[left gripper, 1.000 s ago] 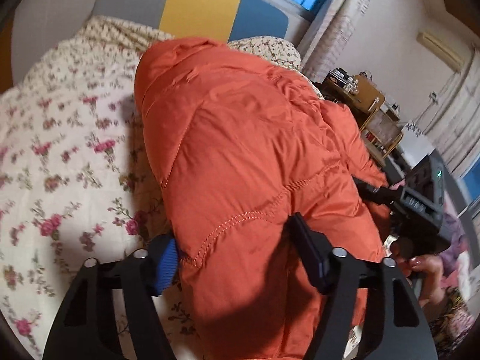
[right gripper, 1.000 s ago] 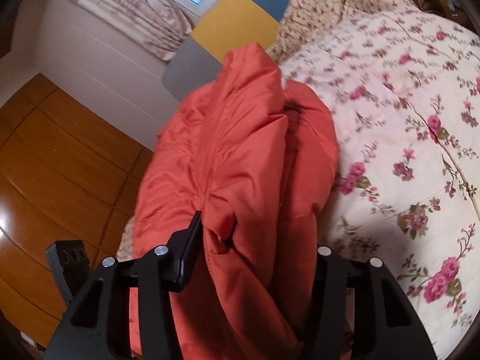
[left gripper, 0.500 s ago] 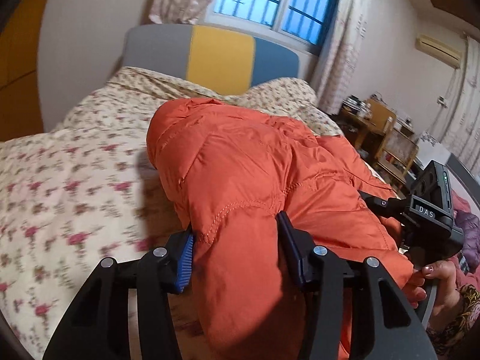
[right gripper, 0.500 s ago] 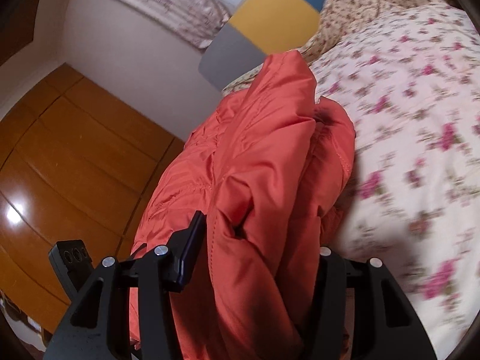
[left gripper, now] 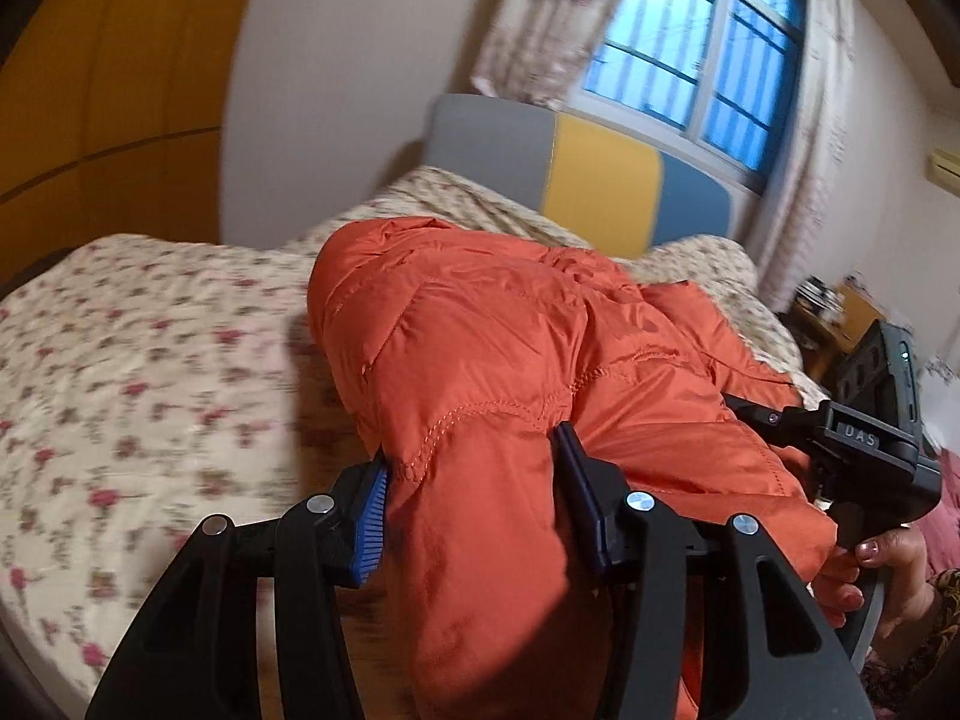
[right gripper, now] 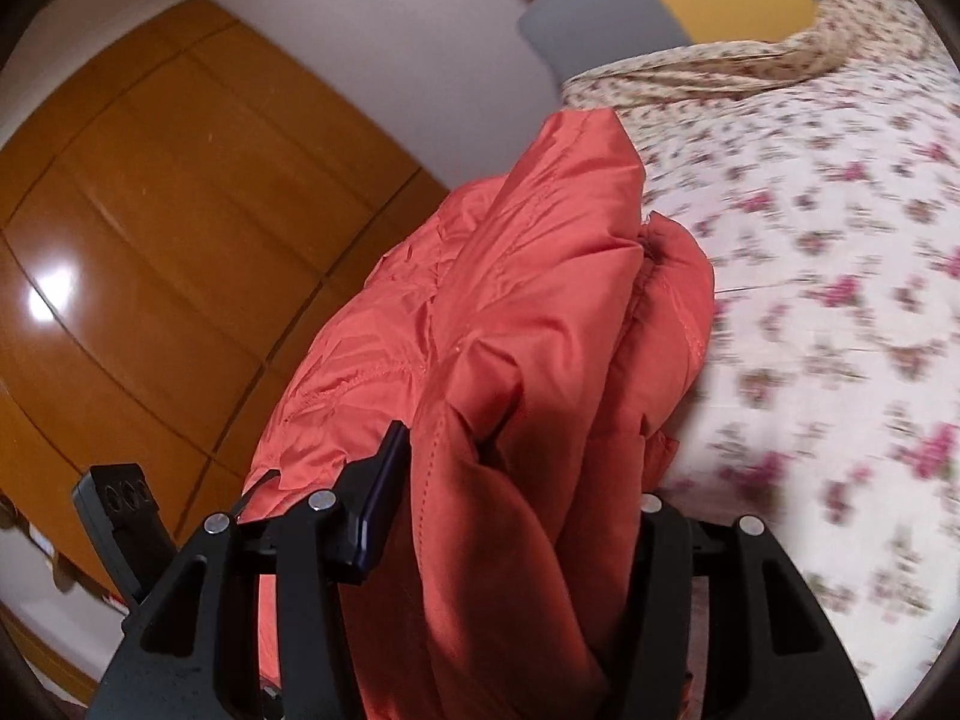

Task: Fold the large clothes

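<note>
Left gripper is clamped on a thick bunch of the orange down jacket; right gripper is pinching another bunch of it, far finger buried in fabric. Versus a second ago, both cameras have tipped up: window and wardrobe now fill the views, and less of the floral quilt shows. So you've raised the jacket's near end off the bed; its far end appears to rest on the quilt near the headboard. I read this as mid-fold, carrying the near half over. Puffy, slippery fabric: keep both grips tight.
</note>
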Demonstrator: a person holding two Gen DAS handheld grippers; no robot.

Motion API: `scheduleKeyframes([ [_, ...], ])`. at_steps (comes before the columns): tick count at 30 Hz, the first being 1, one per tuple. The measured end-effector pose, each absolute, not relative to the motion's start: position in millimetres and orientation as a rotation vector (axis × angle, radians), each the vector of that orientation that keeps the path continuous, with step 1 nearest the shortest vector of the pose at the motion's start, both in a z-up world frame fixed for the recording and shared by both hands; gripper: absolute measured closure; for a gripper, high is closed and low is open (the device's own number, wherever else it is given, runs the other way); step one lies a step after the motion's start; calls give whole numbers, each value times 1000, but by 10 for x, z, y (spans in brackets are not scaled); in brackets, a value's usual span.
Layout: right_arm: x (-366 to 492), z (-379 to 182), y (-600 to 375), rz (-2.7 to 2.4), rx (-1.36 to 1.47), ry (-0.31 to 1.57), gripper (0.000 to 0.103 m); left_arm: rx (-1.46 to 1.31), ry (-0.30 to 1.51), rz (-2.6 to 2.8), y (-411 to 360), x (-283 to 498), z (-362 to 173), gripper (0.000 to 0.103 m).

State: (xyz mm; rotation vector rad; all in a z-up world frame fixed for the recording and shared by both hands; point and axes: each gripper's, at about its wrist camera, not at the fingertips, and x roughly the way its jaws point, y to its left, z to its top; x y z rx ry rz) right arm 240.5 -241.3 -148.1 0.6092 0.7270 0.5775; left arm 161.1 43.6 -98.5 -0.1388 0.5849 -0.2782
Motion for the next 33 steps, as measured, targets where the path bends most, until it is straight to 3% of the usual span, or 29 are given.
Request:
scheduleKeyframes([
  [3, 2537, -1540, -2158, 572, 547, 748, 47, -158, 610, -225, 664, 1670, -1129, 52],
  [8, 2630, -1603, -1868, 517, 387, 767, 39, -176, 619, -166, 816, 1630, -1438, 38],
  [11, 2558, -1681, -1789, 486, 347, 769, 38, -204, 614, -156, 864, 1567, -1496, 36],
  [20, 2307, -1650, -1734, 414, 304, 783, 35, -222, 562, -104, 841, 1353, -1251, 31],
  [22, 2283, -1640, -1726, 406, 303, 783, 34, -239, 517, -123, 814, 1279, -1142, 22],
  [25, 2223, -1636, -1708, 393, 304, 783, 31, -175, 513, -147, 657, 1277, -1074, 20],
  [33, 2032, -1816, -1829, 378, 309, 794, 23, 9, 617, -125, 532, 1369, -1512, 16],
])
